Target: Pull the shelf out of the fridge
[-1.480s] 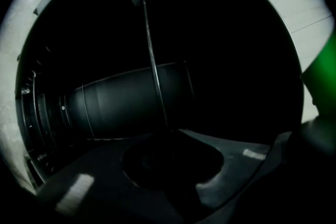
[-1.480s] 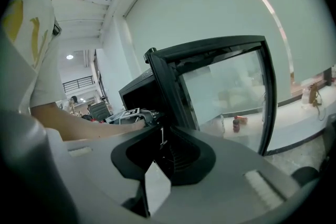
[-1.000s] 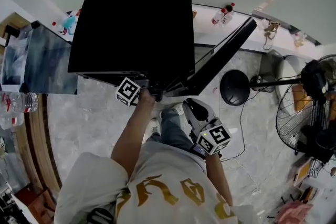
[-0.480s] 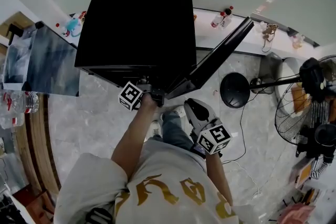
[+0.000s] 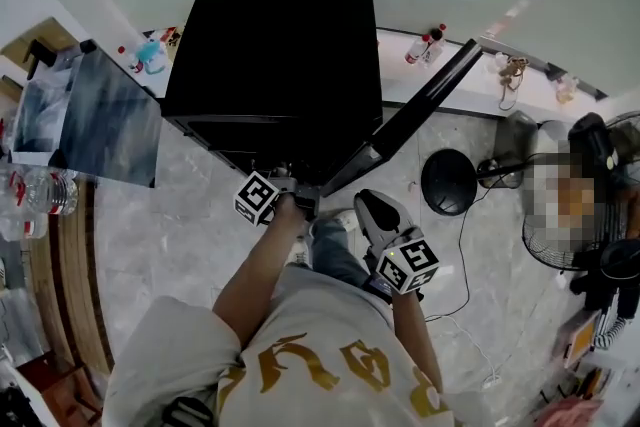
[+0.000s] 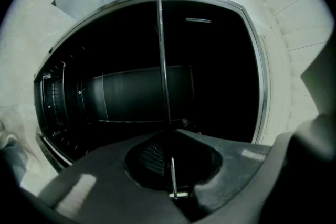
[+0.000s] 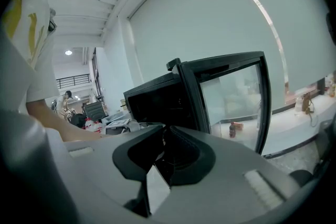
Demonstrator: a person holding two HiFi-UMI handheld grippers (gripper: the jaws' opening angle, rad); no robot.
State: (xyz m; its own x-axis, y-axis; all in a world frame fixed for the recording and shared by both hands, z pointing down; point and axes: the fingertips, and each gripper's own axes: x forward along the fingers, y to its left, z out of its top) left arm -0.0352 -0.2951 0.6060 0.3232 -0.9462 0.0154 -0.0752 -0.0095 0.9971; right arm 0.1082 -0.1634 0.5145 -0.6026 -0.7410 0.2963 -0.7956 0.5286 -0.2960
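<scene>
A black fridge (image 5: 270, 45) stands on a pale marble floor (image 5: 170, 225), seen from steeply above, with its glass door (image 5: 415, 120) swung wide open toward the right. The person stands just in front of it with the left arm stretched forward. The left hand-held gripper (image 5: 296, 189) is at the front edge of the fridge's open mouth. In the left gripper view the dark interior fills the frame. A thin metal wire of the shelf (image 6: 160, 60) runs straight from the top rim of the opening down into the left hand-held gripper (image 6: 169, 136), whose jaws are pressed together, pinching that wire. How far the shelf sits inside cannot be told from these views. The right hand-held gripper (image 5: 368, 209) is held back near the person's body, well apart from the fridge and below the door's free edge. In its own view the right hand-held gripper (image 7: 164, 136) has its jaws closed against each other with nothing between them. Behind them are the fridge, its glass door and the person's forearm (image 7: 58, 123).
</scene>
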